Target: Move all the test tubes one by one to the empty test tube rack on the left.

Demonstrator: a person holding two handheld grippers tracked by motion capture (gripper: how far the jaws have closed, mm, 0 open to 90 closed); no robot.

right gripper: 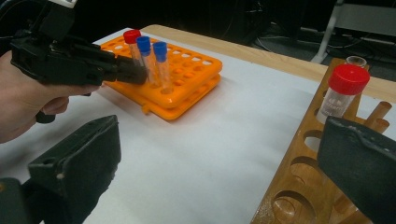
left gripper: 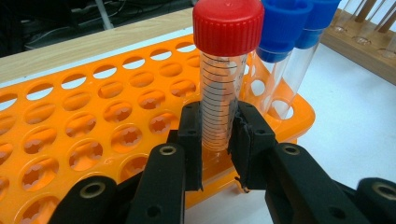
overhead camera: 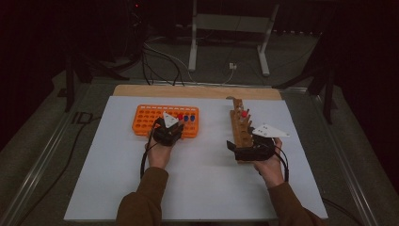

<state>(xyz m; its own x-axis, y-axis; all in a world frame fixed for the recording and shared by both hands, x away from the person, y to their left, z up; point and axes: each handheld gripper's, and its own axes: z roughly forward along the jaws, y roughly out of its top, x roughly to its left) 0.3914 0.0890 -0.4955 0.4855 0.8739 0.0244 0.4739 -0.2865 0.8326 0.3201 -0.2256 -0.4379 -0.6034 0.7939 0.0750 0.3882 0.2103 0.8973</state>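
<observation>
Counter (overhead camera: 202,188), white-topped, carries an orange rack (left gripper: 93,121) near its far left corner and a wooden rack (right gripper: 299,186) toward its right edge. Left claw (left gripper: 219,140) pinches a clear, graduated, red-capped tube (left gripper: 222,93) standing upright in the orange rack's right end, beside two blue-capped tubes (left gripper: 285,60). Right claw (right gripper: 224,172) is spread beside the wooden rack.
</observation>
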